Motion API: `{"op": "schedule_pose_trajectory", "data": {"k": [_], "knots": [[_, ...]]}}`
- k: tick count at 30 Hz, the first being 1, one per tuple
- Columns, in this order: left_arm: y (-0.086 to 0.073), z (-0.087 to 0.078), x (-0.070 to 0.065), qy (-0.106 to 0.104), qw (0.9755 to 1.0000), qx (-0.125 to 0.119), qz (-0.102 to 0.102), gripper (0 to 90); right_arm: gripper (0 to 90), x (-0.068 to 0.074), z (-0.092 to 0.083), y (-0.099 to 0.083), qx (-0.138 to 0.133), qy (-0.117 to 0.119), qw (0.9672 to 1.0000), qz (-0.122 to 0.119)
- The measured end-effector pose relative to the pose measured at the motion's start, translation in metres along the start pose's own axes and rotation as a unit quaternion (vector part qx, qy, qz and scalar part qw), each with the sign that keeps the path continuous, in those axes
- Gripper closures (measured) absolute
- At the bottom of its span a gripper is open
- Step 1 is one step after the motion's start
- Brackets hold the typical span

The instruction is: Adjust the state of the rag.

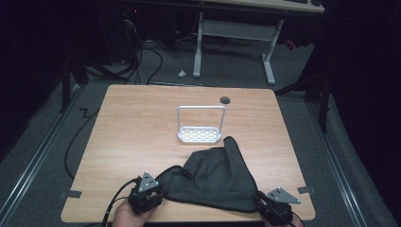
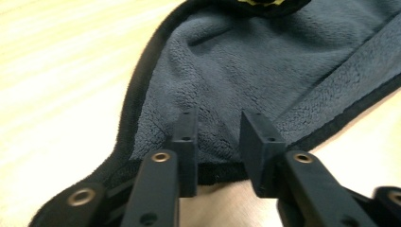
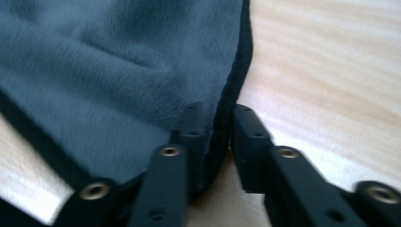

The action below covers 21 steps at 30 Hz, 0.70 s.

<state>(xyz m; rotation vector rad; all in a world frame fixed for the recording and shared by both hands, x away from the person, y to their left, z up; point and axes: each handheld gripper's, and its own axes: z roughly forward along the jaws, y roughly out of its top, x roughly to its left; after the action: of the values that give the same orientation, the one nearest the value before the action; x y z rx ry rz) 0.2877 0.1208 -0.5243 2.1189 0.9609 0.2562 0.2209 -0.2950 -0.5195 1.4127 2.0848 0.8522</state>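
Hands come in at the bottom of the high view, each with a black tool. Low and left of the middle sits the left gripper [image 1: 145,191], at the near left corner of the dark grey cloth [image 1: 215,177]. In the left gripper view its jaws stand apart, with the cloth's black hem [image 2: 222,171] lying in the gap; the pads do not press it.

Cloth fills the lower middle of the wooden table [image 1: 132,137]. Just above it, near the middle of the frame, stands a small white rack [image 1: 200,135].

Low on the right, the right gripper [image 1: 275,205] sits at the cloth's near right corner. Its jaws are parted too, with the cloth edge [image 3: 226,120] between them, not squeezed.
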Motion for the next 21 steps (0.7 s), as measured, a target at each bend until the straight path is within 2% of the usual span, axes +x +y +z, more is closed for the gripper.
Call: {"op": "schedule_pose_trajectory", "data": {"k": [1, 2, 4, 6, 7, 8, 9, 10, 12, 14, 17, 20, 21], "knots": [[0.000, 0.000, 0.000, 0.000, 1.0000, 0.000, 0.000, 62.9, 69.2, 0.000, 0.000, 0.000, 0.000, 0.000, 1.0000, 0.000], [0.006, -0.002, 0.006, 0.004, 0.9998, -0.018, -0.001, 62.3, 63.7, -0.001, -0.002, 0.009, -0.015, -0.002, 0.9999, 0.004], [0.017, 0.002, 0.012, 0.002, 0.9996, -0.030, -0.001, 59.9, 62.0, -0.001, -0.003, 0.018, -0.031, -0.006, 0.9995, 0.000], [0.023, 0.006, 0.016, 0.000, 0.9995, -0.031, -0.001, 57.4, 62.2, -0.001, -0.003, 0.024, -0.039, -0.009, 0.9992, -0.003], [0.038, 0.019, 0.022, 0.001, 0.9995, -0.032, -0.005, 57.0, 63.4, 0.000, 0.005, 0.039, -0.043, -0.005, 0.9990, -0.008], [0.038, 0.019, 0.022, 0.001, 0.9995, -0.032, -0.005, 57.0, 63.5, 0.001, 0.012, 0.044, -0.039, 0.000, 0.9992, -0.009], [0.046, 0.033, 0.025, 0.011, 0.9997, -0.019, 0.005, 57.0, 63.6, 0.002, 0.020, 0.048, -0.028, 0.004, 0.9996, -0.009], [0.047, 0.037, 0.027, 0.019, 0.9997, -0.011, 0.007, 57.0, 63.6, 0.002, 0.030, 0.051, -0.016, 0.003, 0.9998, -0.011], [0.044, 0.043, 0.030, 0.024, 0.9996, 0.009, 0.009, 58.3, 63.8, 0.002, 0.044, 0.052, 0.003, -0.001, 0.9999, -0.012], [0.036, 0.039, 0.028, 0.029, 0.9994, 0.005, 0.017, 59.5, 63.6, 0.000, 0.053, 0.048, 0.016, -0.003, 0.9998, -0.013], [0.023, 0.025, 0.026, 0.031, 0.9994, 0.003, 0.015, 60.5, 64.0, -0.004, 0.049, 0.042, 0.012, -0.008, 0.9998, -0.010], [0.009, 0.011, 0.019, 0.036, 0.9991, 0.007, 0.019, 60.5, 63.9, -0.011, 0.039, 0.032, 0.014, -0.017, 0.9997, -0.007], [0.004, 0.005, 0.017, 0.036, 0.9992, 0.009, 0.014, 60.5, 63.8, -0.013, 0.033, 0.027, 0.015, -0.020, 0.9997, -0.004]]}}
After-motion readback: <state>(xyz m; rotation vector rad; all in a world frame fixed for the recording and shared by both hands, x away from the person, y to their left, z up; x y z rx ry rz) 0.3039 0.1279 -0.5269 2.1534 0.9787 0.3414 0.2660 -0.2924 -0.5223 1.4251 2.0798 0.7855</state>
